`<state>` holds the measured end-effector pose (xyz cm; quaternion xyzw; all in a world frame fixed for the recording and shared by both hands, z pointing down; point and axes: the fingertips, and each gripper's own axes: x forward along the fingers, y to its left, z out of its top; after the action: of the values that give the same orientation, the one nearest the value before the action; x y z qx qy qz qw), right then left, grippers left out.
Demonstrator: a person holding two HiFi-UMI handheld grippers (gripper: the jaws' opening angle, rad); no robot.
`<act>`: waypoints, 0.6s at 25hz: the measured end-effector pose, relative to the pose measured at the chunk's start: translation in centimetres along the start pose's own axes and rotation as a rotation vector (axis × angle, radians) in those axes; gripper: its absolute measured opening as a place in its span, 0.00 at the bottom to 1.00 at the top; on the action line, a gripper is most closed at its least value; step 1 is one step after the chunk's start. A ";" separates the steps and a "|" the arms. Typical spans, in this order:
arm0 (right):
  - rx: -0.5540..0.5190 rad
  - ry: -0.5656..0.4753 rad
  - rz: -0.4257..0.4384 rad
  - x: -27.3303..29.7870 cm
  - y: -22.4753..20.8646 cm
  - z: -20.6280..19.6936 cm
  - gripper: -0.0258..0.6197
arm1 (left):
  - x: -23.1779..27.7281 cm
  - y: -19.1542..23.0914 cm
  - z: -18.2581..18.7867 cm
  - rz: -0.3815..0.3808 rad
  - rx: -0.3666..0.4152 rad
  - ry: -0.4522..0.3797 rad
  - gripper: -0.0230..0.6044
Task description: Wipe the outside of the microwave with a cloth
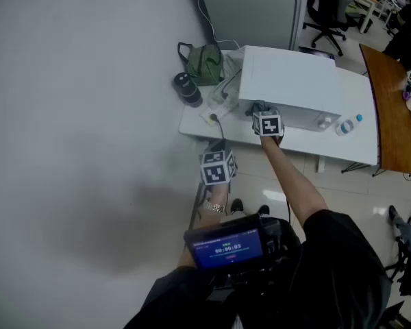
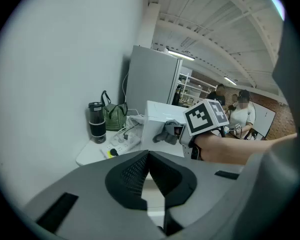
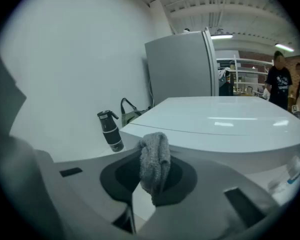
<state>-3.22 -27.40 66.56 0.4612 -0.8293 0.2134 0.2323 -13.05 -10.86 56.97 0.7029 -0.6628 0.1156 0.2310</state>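
Grey cloth (image 3: 154, 161) is pinched in the right tongs (image 3: 151, 181) at the near left corner of the white microwave (image 3: 225, 119) on the bench (image 1: 195, 125), so the wiping seems only just begun. The next move calls for pressing the cloth flat on the casing and sweeping it across the top and sides. The left tongs (image 2: 149, 174) hover short of the bench, pressed together on nothing. Only the head view shows the whole microwave and both tongs, while the right gripper view shows how the cloth is gripped and the left gripper view shows it against the microwave's side.
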 end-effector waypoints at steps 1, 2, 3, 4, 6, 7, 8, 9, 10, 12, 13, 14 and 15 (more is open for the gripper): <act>0.012 -0.002 -0.011 -0.6 -1.1 -0.2 0.11 | 0.2 -0.5 0.0 -0.010 0.003 0.001 0.04; 0.023 -0.003 -0.021 -1.1 -2.2 -0.5 0.11 | 0.5 -1.1 0.0 -0.021 0.007 0.001 0.04; 0.032 -0.001 -0.031 -1.7 -3.3 -0.8 0.11 | 0.7 -1.6 0.1 -0.031 0.011 0.002 0.04; 0.036 0.002 -0.042 -2.2 -4.5 -1.0 0.11 | 1.0 -2.1 0.1 -0.042 0.015 0.003 0.04; 0.031 0.009 -0.071 -3.4 -7.1 -1.5 0.10 | 1.6 -3.3 0.2 -0.067 0.025 0.006 0.04; 0.025 0.012 -0.094 -4.1 -8.6 -1.8 0.10 | 2.0 -4.0 0.2 -0.082 0.029 0.008 0.04; 0.024 0.017 -0.123 -4.9 -10.3 -2.1 0.10 | 2.3 -4.8 0.2 -0.096 0.033 0.011 0.04; 0.029 0.022 -0.155 -5.8 -12.1 -2.5 0.11 | 2.6 -5.5 0.2 -0.111 0.036 0.014 0.04; 0.036 0.026 -0.188 -6.7 -13.9 -2.9 0.11 | 2.8 -6.1 0.2 -0.124 0.038 0.015 0.04; 0.043 0.038 -0.251 -8.3 -17.4 -3.7 0.11 | 3.3 -7.0 0.3 -0.147 0.041 0.015 0.04; 0.036 0.048 -0.279 -9.0 -19.1 -4.1 0.11 | 3.4 -7.3 0.3 -0.156 0.043 0.016 0.04; 0.024 0.063 -0.305 -9.7 -20.6 -4.6 0.11 | 3.6 -7.6 0.3 -0.164 0.044 0.016 0.04; 0.010 0.081 -0.330 -10.4 -22.0 -5.0 0.11 | 3.6 -7.8 0.3 -0.169 0.046 0.018 0.04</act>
<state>21.57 -28.29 67.62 0.5833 -0.7312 0.1948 0.2952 -5.06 -14.08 57.07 0.7605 -0.5960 0.1169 0.2296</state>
